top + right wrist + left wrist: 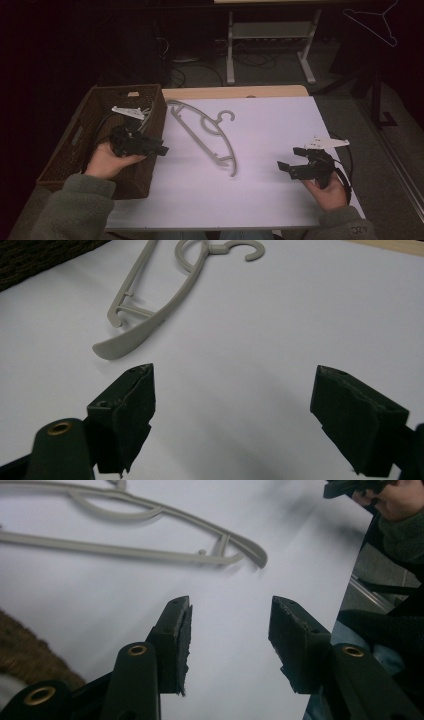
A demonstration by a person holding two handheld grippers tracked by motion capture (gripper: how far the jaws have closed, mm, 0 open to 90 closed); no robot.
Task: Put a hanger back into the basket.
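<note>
we see the left gripper [159,148] at the wicker basket's [87,120] near corner, jaws spread with nothing between them, pads [181,640] over bare white table [270,130]. the right gripper [287,162] sits at the table's right side, jaws spread wide and empty. the grey hanger [205,132] lies flat between the two, apart from both, hook toward the far edge.

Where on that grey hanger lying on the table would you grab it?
Probably the straight lower bar of the hanger, coming from above with jaws across it. It lies flat on the white table, and that bar is thin and bare, unlike the curved shoulder. The left gripper is open and nearest.
</note>
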